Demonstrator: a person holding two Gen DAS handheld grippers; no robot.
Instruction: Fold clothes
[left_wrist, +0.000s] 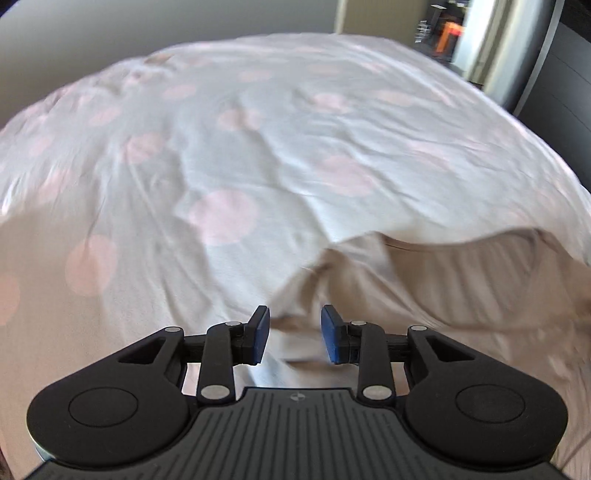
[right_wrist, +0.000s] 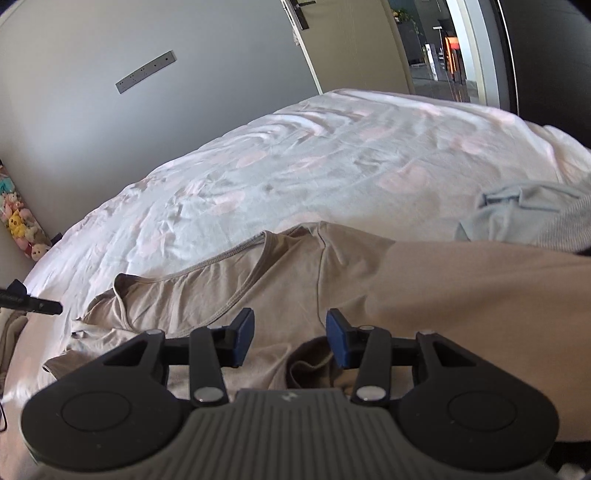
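While my left tongs (left_wrist: 295, 334) hang apart and empty over the dotted bed sheet (left_wrist: 229, 155), the beige shirt (right_wrist: 280, 273) lies half-folded on the bed, my right tongs (right_wrist: 290, 338) gaping just above it, a pale blue garment (right_wrist: 524, 218) farther right.

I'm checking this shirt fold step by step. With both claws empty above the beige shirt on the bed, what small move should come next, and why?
Probably lower the right claw onto the beige shirt and pinch the fabric beneath it. Both claws stand open and hold nothing, and the shirt lies rumpled on the spotted sheet, its neckline and sleeve bunched. The left claw hangs over the shirt's edge, in a blurred view.
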